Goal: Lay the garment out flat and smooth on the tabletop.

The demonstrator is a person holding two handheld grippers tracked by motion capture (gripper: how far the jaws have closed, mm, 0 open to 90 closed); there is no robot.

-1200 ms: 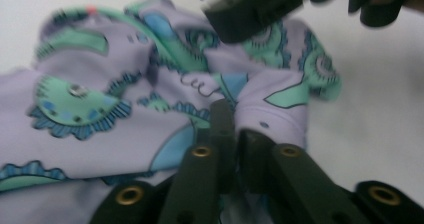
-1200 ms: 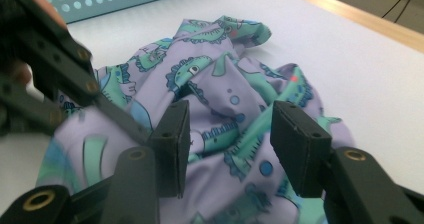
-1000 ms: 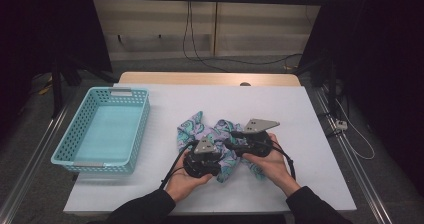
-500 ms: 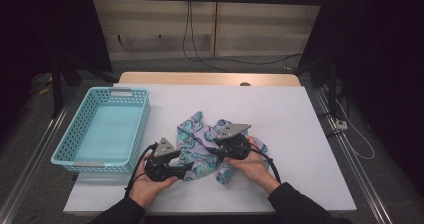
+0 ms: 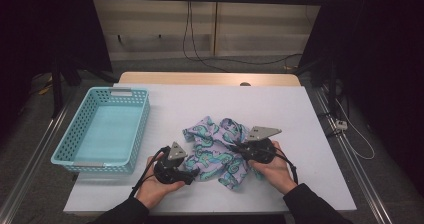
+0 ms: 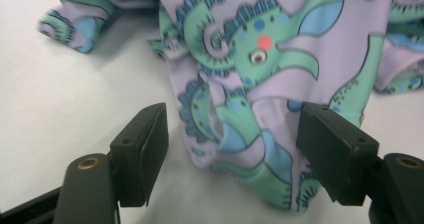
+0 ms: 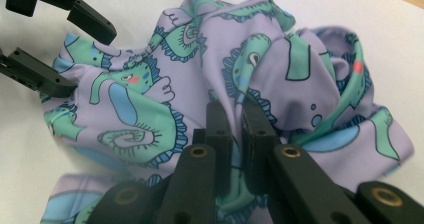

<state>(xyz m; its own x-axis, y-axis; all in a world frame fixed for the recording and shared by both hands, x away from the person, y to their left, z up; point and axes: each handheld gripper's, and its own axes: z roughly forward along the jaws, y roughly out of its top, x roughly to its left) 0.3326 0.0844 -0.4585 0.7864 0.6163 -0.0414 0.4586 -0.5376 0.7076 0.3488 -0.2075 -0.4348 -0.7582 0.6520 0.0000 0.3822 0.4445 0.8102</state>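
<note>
Your right tongs (image 7: pixel 236 134) are clamped on a fold of the cloth (image 5: pixel 216 149), crumpled at the desk's (image 5: pixel 300 109) lower centre. Your left tongs (image 6: pixel 232 149) have just been opening and stand apart around a hem, not pressing it. Lift now and that hem slips out, so the cloth hangs bunched from one side

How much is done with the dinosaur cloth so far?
Done: the right gripper has pinched a fold of the patterned cloth. In hand: the left gripper has just been opening, its jaws either side of a cloth edge without pressing. Left: the cloth is crumpled on the table, and the blue basket holds nothing.
</note>
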